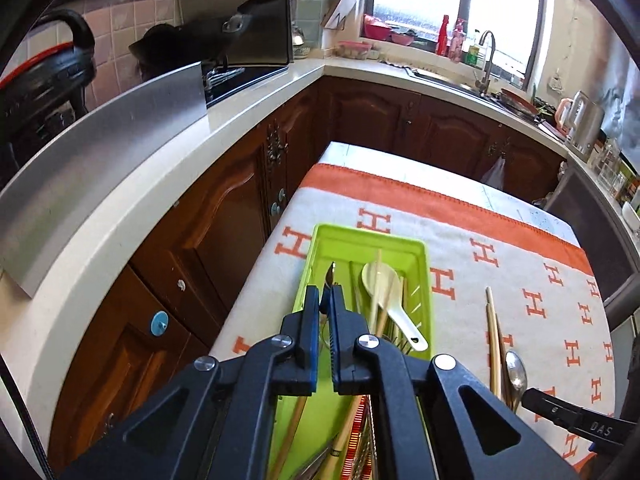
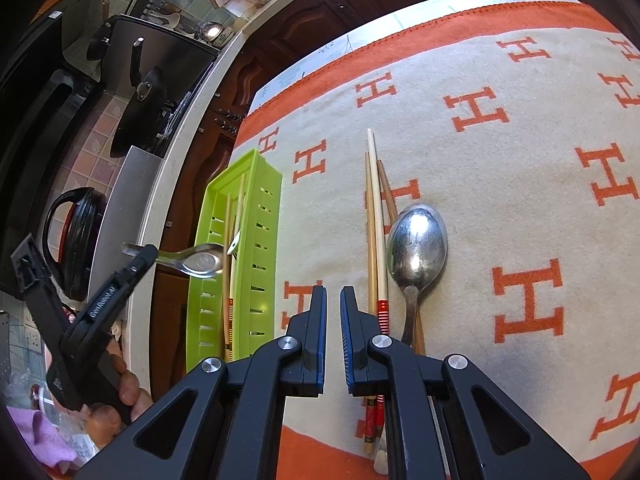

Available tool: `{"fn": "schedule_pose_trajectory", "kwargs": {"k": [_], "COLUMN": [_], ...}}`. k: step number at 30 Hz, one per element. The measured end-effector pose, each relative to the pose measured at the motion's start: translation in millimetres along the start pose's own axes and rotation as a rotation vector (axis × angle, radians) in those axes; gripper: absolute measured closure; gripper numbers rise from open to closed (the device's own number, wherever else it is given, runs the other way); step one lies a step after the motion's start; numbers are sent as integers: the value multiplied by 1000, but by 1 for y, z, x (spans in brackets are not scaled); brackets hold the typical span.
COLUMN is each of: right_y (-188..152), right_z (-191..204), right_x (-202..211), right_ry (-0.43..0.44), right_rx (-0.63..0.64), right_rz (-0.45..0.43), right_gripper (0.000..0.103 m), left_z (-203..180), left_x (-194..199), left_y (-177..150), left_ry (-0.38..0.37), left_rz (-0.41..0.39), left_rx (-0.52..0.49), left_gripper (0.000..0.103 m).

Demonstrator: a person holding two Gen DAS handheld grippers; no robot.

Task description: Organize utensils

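A green slotted utensil tray [image 1: 416, 246] [image 2: 262, 216] lies on the orange-and-cream cloth. It holds a cream plastic spoon [image 1: 384, 284] and chopsticks [image 1: 377, 280]. My left gripper [image 1: 328, 292] [image 2: 140, 258] is shut on a metal spoon [image 2: 198, 260] by its handle and holds it over the tray. My right gripper [image 2: 333, 294] hangs low over the cloth, its jaws narrowly apart with nothing between them. Just to its right lie several chopsticks [image 2: 374, 216] and a large metal spoon [image 2: 416, 240], which also shows in the left wrist view [image 1: 516, 372].
The cloth-covered table [image 2: 520, 128] stands beside a white kitchen counter [image 1: 120, 216] with dark wood cabinets [image 1: 224, 220] to the left. A black pan [image 2: 136, 108] and a cooker [image 2: 76, 236] sit on the counter. A sink with a tap [image 1: 486, 64] is at the back.
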State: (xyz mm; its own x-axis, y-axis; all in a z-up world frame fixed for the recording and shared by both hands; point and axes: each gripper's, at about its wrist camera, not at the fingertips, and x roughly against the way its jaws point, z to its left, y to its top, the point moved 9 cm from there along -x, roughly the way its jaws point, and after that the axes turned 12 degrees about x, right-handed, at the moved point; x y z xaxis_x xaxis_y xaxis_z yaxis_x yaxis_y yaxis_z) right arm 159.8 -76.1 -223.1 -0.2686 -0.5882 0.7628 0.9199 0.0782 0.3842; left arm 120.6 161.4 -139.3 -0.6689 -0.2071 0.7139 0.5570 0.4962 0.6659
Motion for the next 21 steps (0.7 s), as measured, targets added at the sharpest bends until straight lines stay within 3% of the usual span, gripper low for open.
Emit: {"fn": "schedule_pose_trajectory", "kwargs": {"k": [8,15,21], "right_y": [0,0,1], "right_z": [0,1,-1], "right_x": [1,1,0], "right_ry": [3,8,5], "right_rx": [6,7,4], "right_rz": [1,8,8], "right_gripper": [96,96,96], "left_z": [-19,-35,-35], "left_x": [13,-4,-48], "left_y": [6,-10,-14], "left_ry": [-23,0,17], "left_rz": [20,137,206], "left_rx": [-136,-336,-333], "left_gripper": [101,101,99]}}
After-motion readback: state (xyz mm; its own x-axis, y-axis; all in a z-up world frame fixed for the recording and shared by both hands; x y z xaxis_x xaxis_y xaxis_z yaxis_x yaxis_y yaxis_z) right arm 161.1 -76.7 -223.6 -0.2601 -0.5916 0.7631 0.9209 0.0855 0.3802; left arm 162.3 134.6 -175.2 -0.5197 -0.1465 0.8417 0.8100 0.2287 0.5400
